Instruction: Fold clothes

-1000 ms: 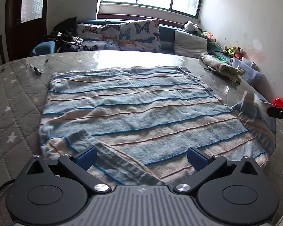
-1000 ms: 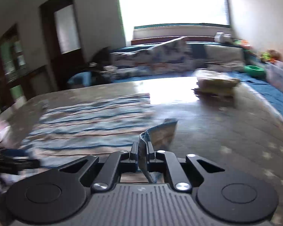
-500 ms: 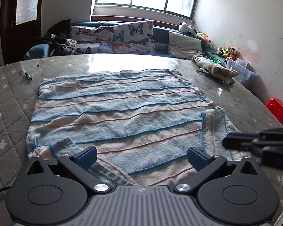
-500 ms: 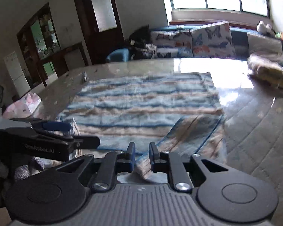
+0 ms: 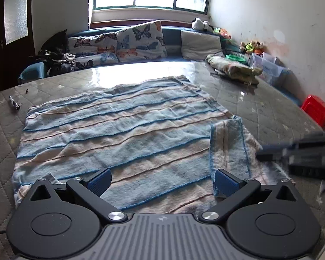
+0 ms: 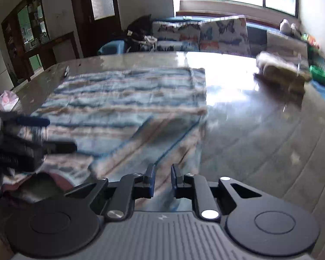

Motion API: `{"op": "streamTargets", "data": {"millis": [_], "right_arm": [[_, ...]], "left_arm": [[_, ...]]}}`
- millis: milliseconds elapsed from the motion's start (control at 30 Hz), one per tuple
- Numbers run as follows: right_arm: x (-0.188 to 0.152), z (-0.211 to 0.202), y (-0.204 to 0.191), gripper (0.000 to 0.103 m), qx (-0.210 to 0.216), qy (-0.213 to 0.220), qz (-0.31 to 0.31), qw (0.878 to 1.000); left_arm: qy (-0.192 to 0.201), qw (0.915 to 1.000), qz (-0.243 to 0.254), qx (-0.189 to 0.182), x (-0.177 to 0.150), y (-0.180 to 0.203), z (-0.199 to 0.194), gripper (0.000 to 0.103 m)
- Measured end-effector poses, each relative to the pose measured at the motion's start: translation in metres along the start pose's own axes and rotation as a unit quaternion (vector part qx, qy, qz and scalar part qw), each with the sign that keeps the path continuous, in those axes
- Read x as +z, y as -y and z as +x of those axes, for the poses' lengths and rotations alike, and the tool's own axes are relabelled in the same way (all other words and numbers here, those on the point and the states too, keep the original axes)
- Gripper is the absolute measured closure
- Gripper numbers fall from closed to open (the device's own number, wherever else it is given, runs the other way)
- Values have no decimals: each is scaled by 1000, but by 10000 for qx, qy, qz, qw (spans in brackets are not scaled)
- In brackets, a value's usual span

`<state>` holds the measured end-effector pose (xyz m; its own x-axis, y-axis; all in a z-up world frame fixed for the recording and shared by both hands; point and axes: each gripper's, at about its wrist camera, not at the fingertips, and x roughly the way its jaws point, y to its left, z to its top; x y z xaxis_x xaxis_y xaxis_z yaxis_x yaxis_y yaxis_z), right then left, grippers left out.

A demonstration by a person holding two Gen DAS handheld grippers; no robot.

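Left tool [image 5: 162, 178]: jaws wide apart, empty, over near edge of striped towel [image 5: 119, 130] spread flat on quilted surface [image 5: 270, 112]; towel's right corner flipped inward. Right tool [image 6: 162, 181]: jaws just parted to narrow gap, nothing pinched, above that flipped corner.

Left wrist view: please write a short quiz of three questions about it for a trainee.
1. True or false: the left gripper is gripping the striped blanket.
2. What lies on the table to the left of the blanket? A) a pen B) a cup C) scissors
3. Fill in: the big folded-over flap lies on the blanket's near ___ side in this view.

Key: 1 false, the jaws stand wide open with nothing clamped. 2 A, the pen. 3 right.
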<state>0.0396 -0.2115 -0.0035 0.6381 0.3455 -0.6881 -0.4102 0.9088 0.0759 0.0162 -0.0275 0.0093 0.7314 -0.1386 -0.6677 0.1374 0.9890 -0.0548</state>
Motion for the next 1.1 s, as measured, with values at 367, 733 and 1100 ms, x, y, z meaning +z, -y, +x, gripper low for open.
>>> {"op": "streamTargets", "data": {"millis": [367,733,1100], "right_arm": [[47,58,15,88,-246,-88,-264,9993],[39,41,10,88,-103,-14,-226,9997],[-8,-4,-12,88,160,-209,-450,9986]], "left_arm": [[-218,9995,225,63,-2,21,25,0],[-331,9992,238,24,-5,24,35,0],[-196,9995,189,158,-10,8,14,0]]}}
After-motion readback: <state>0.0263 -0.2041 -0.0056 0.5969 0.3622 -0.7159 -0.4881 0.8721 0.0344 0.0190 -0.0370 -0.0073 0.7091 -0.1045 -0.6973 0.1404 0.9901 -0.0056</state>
